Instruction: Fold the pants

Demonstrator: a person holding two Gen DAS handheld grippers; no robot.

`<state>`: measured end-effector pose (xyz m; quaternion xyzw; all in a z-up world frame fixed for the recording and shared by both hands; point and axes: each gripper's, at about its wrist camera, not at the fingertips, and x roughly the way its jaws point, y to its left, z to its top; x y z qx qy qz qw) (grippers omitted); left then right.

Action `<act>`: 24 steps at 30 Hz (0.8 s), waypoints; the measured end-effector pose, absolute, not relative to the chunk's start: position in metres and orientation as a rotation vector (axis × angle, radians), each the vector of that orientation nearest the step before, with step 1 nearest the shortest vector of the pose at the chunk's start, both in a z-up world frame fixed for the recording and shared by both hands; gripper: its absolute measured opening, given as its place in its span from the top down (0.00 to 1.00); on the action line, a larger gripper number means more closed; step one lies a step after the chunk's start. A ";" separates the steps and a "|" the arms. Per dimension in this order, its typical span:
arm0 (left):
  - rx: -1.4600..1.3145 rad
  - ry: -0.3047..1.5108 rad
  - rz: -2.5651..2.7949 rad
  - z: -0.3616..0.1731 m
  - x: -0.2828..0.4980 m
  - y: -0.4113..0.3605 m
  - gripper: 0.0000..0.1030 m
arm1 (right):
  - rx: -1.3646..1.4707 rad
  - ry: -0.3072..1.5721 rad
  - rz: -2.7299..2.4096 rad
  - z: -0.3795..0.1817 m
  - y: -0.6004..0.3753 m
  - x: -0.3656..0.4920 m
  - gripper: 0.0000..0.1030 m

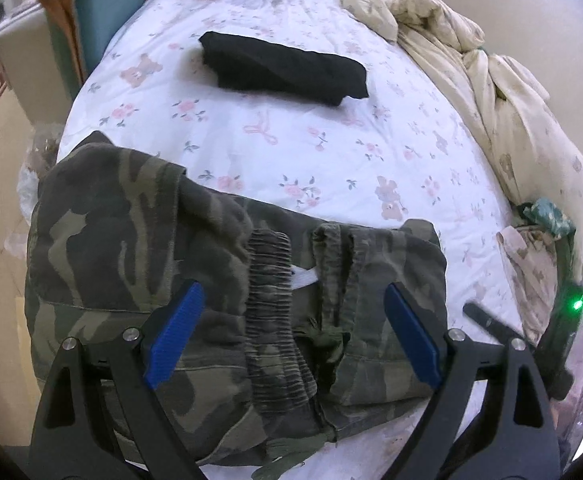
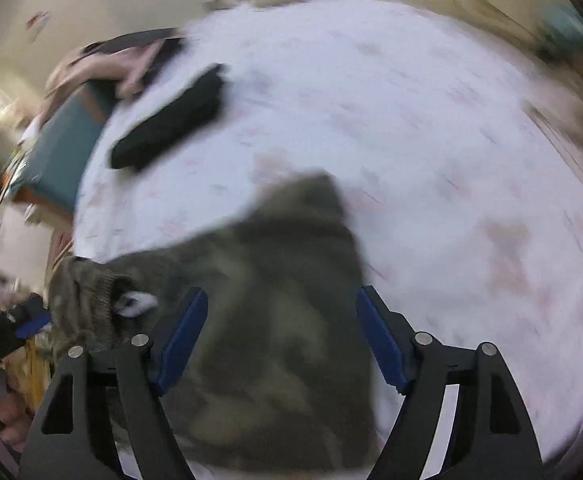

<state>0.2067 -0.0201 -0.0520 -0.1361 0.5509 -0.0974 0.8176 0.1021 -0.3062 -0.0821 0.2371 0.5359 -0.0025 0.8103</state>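
Lying on the near edge of the white flowered bed sheet [image 1: 291, 148] are the green camouflage cloth pants [image 1: 131, 240], bunched up with the stretchy waistband on top. The left gripper [image 1: 293, 334] hangs over them with its blue pads spread wide, holding nothing. The right gripper [image 2: 281, 338] is wide too, above the blurry pants. A folded black cloth [image 1: 283, 68] sits farther back, well apart.

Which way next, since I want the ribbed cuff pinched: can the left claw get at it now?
Probably yes: the left claw is open right above the ribbed cuff on the camouflage pants, with nothing lying over it.
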 end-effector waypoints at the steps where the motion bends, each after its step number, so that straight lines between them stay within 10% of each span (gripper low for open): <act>1: -0.288 1.176 -0.213 -0.052 0.207 -0.022 0.13 | 0.551 1.166 -0.041 -0.093 -0.314 0.093 0.23; 11: -0.246 1.166 -0.212 -0.056 0.202 -0.026 0.13 | 0.772 1.349 -0.068 -0.152 -0.316 0.034 0.29; 14: -0.147 1.154 -0.221 -0.061 0.195 -0.031 0.13 | 0.839 1.240 0.018 -0.137 -0.314 0.033 0.90; 24: -0.059 1.279 -0.294 -0.047 0.232 -0.097 0.13 | 0.618 0.922 0.402 -0.048 -0.261 0.033 0.91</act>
